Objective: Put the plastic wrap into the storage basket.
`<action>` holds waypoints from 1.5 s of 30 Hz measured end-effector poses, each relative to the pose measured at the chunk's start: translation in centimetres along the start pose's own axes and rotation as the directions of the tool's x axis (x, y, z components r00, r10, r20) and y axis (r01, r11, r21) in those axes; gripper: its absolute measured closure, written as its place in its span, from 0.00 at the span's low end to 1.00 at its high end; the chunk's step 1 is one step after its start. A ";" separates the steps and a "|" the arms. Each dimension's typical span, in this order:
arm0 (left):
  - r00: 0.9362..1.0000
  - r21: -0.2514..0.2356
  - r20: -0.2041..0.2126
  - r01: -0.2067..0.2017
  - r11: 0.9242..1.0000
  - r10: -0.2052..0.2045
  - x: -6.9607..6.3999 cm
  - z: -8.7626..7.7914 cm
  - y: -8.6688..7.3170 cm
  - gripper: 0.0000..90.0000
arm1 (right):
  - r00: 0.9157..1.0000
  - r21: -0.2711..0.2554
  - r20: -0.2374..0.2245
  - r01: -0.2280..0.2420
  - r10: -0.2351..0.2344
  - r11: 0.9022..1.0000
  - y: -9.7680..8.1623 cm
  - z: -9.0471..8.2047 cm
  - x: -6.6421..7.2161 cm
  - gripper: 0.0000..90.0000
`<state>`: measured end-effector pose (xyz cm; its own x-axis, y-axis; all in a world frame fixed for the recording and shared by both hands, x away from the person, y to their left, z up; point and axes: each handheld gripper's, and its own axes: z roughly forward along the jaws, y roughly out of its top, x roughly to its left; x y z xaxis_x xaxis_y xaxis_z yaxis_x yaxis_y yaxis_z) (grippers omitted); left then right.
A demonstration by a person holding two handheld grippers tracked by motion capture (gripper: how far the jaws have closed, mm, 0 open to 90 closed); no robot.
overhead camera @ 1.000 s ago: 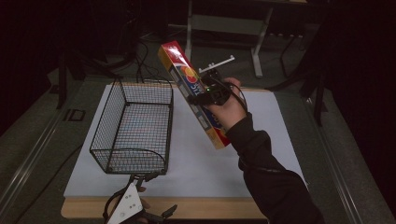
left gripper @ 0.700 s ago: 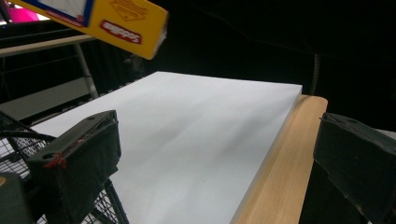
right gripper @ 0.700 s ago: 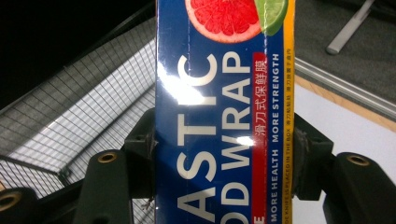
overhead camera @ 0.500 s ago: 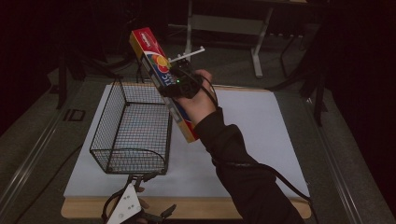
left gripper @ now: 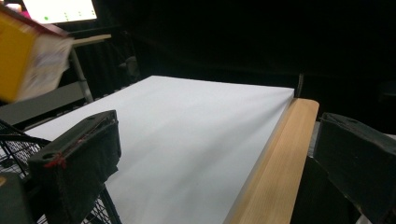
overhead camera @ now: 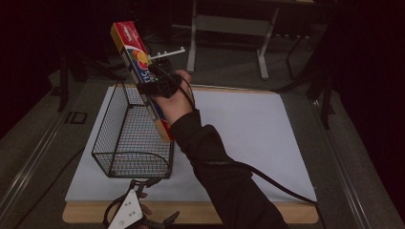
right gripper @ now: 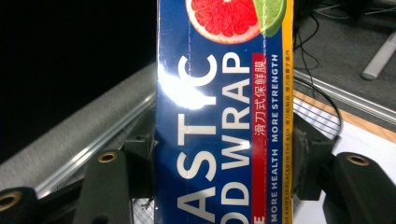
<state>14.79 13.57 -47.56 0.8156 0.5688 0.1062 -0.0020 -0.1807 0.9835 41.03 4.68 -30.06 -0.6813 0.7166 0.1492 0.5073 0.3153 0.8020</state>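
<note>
The right gripper [overhead camera: 160,88] has carried the plastic wrap box [overhead camera: 141,76] leftward over the wire basket [overhead camera: 131,129], jaws clamped on it; the left gripper [overhead camera: 136,217] idles, jaws apart. Tilted so, the long box could snag the rim.

Tool [right gripper: 224,163] clamps plastic wrap box [right gripper: 224,116] (grapefruit printed on top).
</note>
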 end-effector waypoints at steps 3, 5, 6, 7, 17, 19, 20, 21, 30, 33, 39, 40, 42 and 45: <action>1.000 -0.002 0.004 -0.001 1.000 0.001 0.0 0.0 0.0 0.01 | 0.999 -0.028 0.029 0.013 -0.013 1.000 -0.2 0.9 0.4 0.44; 1.000 0.001 0.005 -0.005 1.000 0.005 -0.1 -0.1 0.0 0.01 | 1.000 -0.031 0.028 0.006 -0.006 1.000 -0.3 1.4 0.4 0.44; 1.000 0.001 0.006 -0.006 1.000 0.006 -0.1 -0.1 0.0 0.01 | 1.000 -0.031 0.011 -0.018 0.018 0.999 -0.5 2.1 0.3 0.44; 1.000 0.001 0.006 -0.006 1.000 0.006 -0.1 -0.1 0.0 0.01 | 1.000 -0.032 0.007 -0.024 0.024 0.999 -0.6 2.4 0.3 0.44; 1.000 0.001 0.015 -0.002 1.000 0.002 -0.1 -0.1 0.0 0.01 | 0.997 0.012 -0.014 -0.076 0.076 0.997 -2.9 6.0 0.8 0.44; 1.000 -0.002 0.023 -0.001 1.000 0.001 -0.1 -0.1 0.0 0.01 | 0.997 0.022 -0.011 -0.073 0.073 0.997 -3.2 6.3 1.0 0.44; 1.000 -0.004 0.027 0.002 1.000 -0.002 -0.1 -0.1 0.0 0.01 | 0.998 0.041 -0.003 -0.063 0.064 0.997 -3.9 6.9 1.3 0.44; 1.000 -0.004 0.027 -0.001 1.000 0.002 -0.1 -0.1 0.0 0.01 | 0.998 0.051 -0.006 -0.070 0.070 0.996 -4.2 7.1 1.3 0.44; 1.000 -0.001 0.029 -0.005 1.000 0.005 -0.1 -0.1 0.0 0.01 | 0.995 0.124 0.014 -0.105 0.104 0.987 -6.4 9.0 1.2 0.44; 1.000 0.002 0.029 -0.006 1.000 0.006 -0.2 0.0 0.0 0.01 | 0.996 0.148 0.040 -0.089 0.084 0.985 -7.0 9.5 1.4 0.44; 1.000 0.000 0.031 -0.005 1.000 0.005 -0.2 -0.1 0.0 0.01 | 0.991 0.184 0.044 -0.131 0.125 0.974 -8.0 10.2 1.0 0.44; 0.999 -0.001 0.032 -0.005 1.000 0.005 -0.2 -0.1 0.0 0.01 | 0.990 0.187 0.048 -0.136 0.130 0.973 -8.1 10.2 1.0 0.44; 0.999 0.002 0.031 -0.005 1.000 0.005 -0.2 0.0 0.0 0.01 | 0.990 0.206 0.041 -0.138 0.133 0.969 -8.3 10.4 0.8 0.44; 0.999 0.002 0.033 -0.006 1.000 0.006 -0.2 0.0 0.0 0.01 | 0.988 0.253 0.052 -0.153 0.145 0.955 -8.7 11.1 0.5 0.44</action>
<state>14.58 13.47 -47.60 0.8341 0.5412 0.1072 -0.0057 -0.1858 0.9826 42.11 9.21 -43.38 -0.5726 0.7859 0.2335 0.7223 0.3488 0.5972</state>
